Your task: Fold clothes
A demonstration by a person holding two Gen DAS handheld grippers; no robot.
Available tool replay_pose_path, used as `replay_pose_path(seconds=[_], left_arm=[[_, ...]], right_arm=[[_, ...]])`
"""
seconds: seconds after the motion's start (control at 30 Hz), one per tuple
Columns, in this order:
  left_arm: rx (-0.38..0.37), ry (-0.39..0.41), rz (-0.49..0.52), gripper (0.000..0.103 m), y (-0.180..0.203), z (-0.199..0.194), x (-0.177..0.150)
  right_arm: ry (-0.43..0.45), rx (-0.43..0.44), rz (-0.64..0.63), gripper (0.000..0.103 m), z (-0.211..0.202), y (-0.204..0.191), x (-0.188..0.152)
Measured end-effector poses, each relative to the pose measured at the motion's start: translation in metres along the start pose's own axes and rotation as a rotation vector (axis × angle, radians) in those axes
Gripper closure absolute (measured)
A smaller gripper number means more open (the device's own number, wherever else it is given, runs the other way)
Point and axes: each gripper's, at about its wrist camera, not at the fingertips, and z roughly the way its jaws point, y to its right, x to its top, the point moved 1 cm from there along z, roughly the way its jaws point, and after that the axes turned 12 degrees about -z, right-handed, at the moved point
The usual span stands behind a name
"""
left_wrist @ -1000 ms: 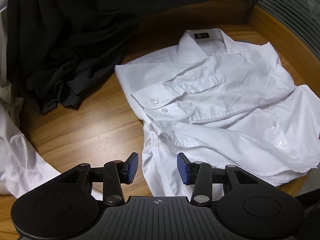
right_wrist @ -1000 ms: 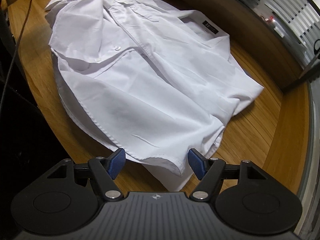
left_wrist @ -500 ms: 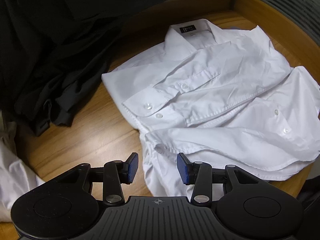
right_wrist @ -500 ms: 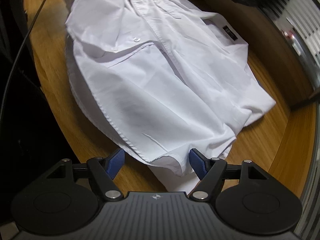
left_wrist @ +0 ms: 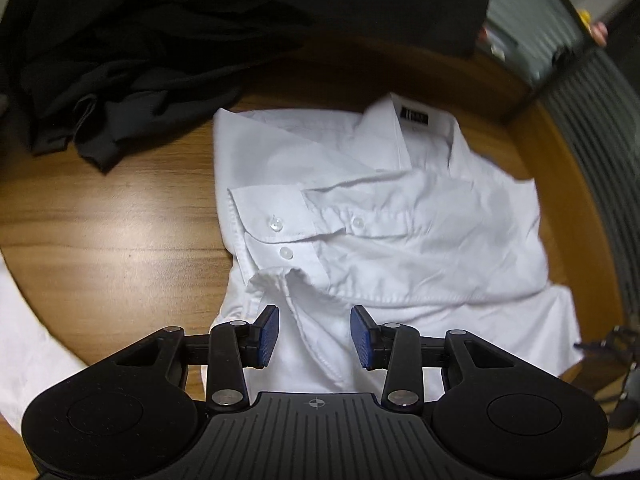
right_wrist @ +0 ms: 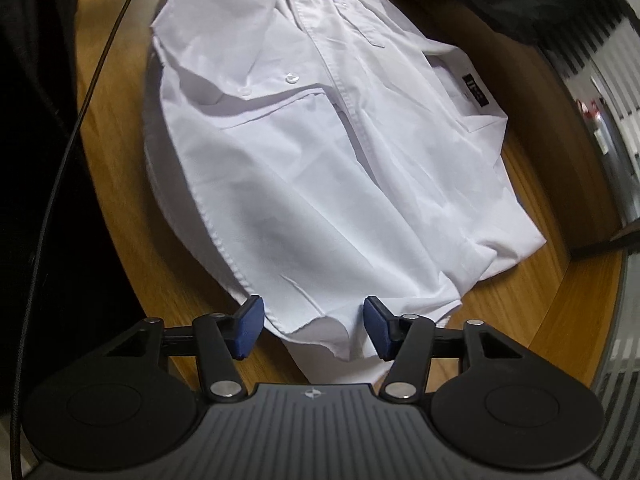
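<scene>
The left gripper [left_wrist: 314, 338] hung over the near hem of the white shirt [left_wrist: 380, 216], its blue pads [left_wrist: 267, 335] apart with a seamed fold of cloth lying in the gap; the pads did not press on it, and the jaws had just been closing a little. The right gripper [right_wrist: 311, 328] stood likewise unclenched at the shirt's [right_wrist: 320, 152] other bottom corner, a loose flap of hem between its pads [right_wrist: 249, 327], none of it pinched; its jaws too had just been narrowing.

Beyond the left claw the shirt lay spread on the wooden table [left_wrist: 104, 224], partly folded, one sleeve laid across the front so that its buttoned cuff [left_wrist: 272, 220] sat near the middle. Further on was the collar [left_wrist: 404, 128] with a dark label [left_wrist: 414, 116] inside it. A heap of black clothing [left_wrist: 132, 64] lay at the far left of the table, just apart from the shirt's shoulder, and a strip of other white cloth [left_wrist: 28, 352] showed at the near left edge.

From the right wrist view, a black cable [right_wrist: 80, 112] ran down the left side past the table [right_wrist: 532, 304] edge, and grey slatted blinds [right_wrist: 612, 80] stood at the far right.
</scene>
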Motion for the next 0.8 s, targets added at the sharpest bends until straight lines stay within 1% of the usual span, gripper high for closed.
replay_pose_path(seconds=[0.07,0.2,0.27,0.37,0.43,0.6,0.63,0.67,0.7,0.73,0.77,0.8], left_arm=[[-0.007,0.01,-0.02,0.062,0.0,-0.004,0.0],[0.028,0.038,0.01,0.062,0.005,-0.006,-0.003],[0.033,0.04,-0.007,0.061,0.004,-0.004,-0.003],[0.046,0.045,-0.046,0.061,0.001,0.001,-0.004],[0.056,0.049,-0.071,0.061,-0.002,0.004,-0.004],[0.099,0.074,-0.092,0.061,-0.001,0.008,-0.005],[0.104,0.078,-0.1,0.061,-0.001,0.008,-0.005],[0.11,0.083,-0.109,0.061,-0.001,0.009,-0.005],[0.116,0.088,-0.119,0.061,-0.001,0.009,-0.005],[0.122,0.092,-0.128,0.062,-0.001,0.009,-0.004],[0.122,0.095,-0.134,0.066,-0.001,0.009,-0.005],[0.123,0.099,-0.141,0.071,-0.001,0.008,-0.005]], right_arm=[[-0.012,-0.003,0.005,0.041,-0.003,0.003,-0.004],[0.01,-0.008,0.139,0.041,-0.016,0.023,-0.016],[0.017,-0.031,0.172,0.041,-0.022,0.029,-0.023],[-0.018,-0.053,0.076,0.042,-0.023,0.023,-0.028],[-0.044,-0.049,-0.019,0.042,-0.018,0.014,-0.03],[-0.063,-0.042,-0.201,0.043,-0.002,-0.002,-0.024],[-0.061,-0.043,-0.226,0.046,0.001,-0.004,-0.023],[-0.058,-0.042,-0.242,0.053,0.003,-0.004,-0.021],[-0.054,-0.043,-0.256,0.056,0.005,-0.004,-0.02],[-0.051,-0.044,-0.267,0.063,0.007,-0.004,-0.018],[-0.047,-0.047,-0.274,0.077,0.008,-0.003,-0.017],[-0.044,-0.05,-0.282,0.083,0.009,-0.002,-0.016]])
